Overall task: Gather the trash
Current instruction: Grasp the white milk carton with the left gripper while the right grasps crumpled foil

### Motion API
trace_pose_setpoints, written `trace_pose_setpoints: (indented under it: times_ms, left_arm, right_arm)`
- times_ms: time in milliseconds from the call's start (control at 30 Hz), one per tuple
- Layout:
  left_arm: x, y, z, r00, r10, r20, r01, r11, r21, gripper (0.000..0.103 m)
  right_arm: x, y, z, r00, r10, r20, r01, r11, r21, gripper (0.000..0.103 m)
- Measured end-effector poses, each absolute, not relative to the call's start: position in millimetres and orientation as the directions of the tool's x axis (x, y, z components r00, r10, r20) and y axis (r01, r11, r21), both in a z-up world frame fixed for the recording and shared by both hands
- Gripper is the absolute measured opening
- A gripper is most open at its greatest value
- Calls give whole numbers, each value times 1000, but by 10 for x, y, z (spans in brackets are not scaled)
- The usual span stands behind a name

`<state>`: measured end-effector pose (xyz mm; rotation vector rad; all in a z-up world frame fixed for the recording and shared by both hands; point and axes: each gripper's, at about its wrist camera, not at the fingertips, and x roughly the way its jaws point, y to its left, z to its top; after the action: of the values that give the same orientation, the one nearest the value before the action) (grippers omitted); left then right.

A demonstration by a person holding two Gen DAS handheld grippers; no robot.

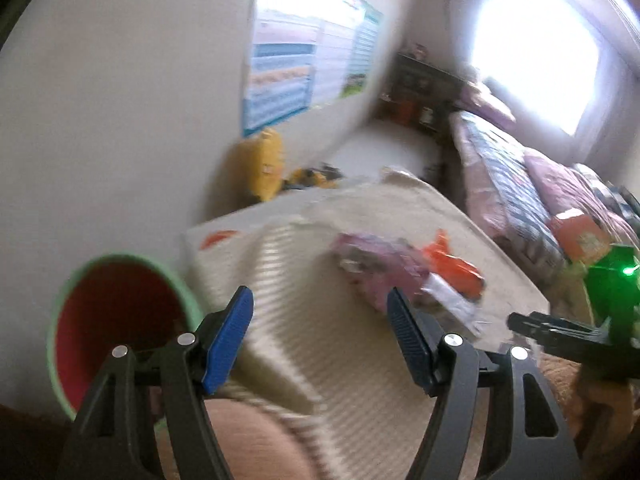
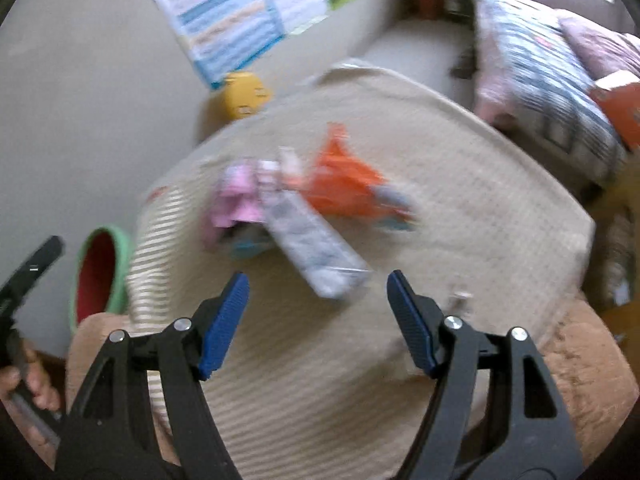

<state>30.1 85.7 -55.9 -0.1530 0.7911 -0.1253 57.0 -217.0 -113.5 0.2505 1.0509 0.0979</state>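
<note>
Heaped on the cream rug point(image 2: 460, 208), near its middle: a clear plastic wrapper point(image 2: 316, 240), long axis running from far-left to near-right, its near end pointing toward the right gripper point(image 2: 318, 312); a pink wrapper point(image 2: 236, 200) touching it on the left, an orange wrapper point(image 2: 344, 184) on the right. Both grippers spread wide and holding nothing, the left gripper point(image 1: 320, 328) hovering near the pile, with the green-rimmed red bin point(image 1: 112, 320) off the rug's left edge. Likely trouble: heavy blur spoiling aim, so pinching rug folds or dragging neighbouring wrappers along, or the slick film slipping out.
</note>
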Motion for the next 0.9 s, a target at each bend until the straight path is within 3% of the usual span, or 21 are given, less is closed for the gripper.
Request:
trace_pose_setpoints:
  times_ms: [200, 500, 567, 800, 867, 900]
  left_arm:
    - [394, 365, -706, 647, -227, -728, 140, 974, -180, 66]
    - [462, 89, -990, 575, -248, -780, 146, 969, -200, 66]
    - [485, 1, -1036, 558, -264, -787, 159, 964, -211, 66]
    - [735, -505, -1202, 491, -345, -800, 196, 938, -285, 65]
    - [811, -589, -1229, 484, -350, -802, 181, 937, -300, 65]
    - [867, -646, -1252, 475, -354, -805, 169, 935, -311, 65]
  right_arm:
    - [546, -2594, -1574, 412, 176, -894, 175, 948, 268, 70]
    - [405, -2816, -1451, 474, 172, -864, 236, 920, 312, 70]
    - [415, -2864, -1493, 457, 187, -869, 262, 906, 333, 75]
    - [453, -2899, -1781, 359, 252, -899, 296, 882, 366, 75]
    - [459, -2943, -1907, 329, 281, -902, 316, 867, 385, 66]
    - [443, -3006, -1947, 344, 343, -874, 335, 824, 456, 53]
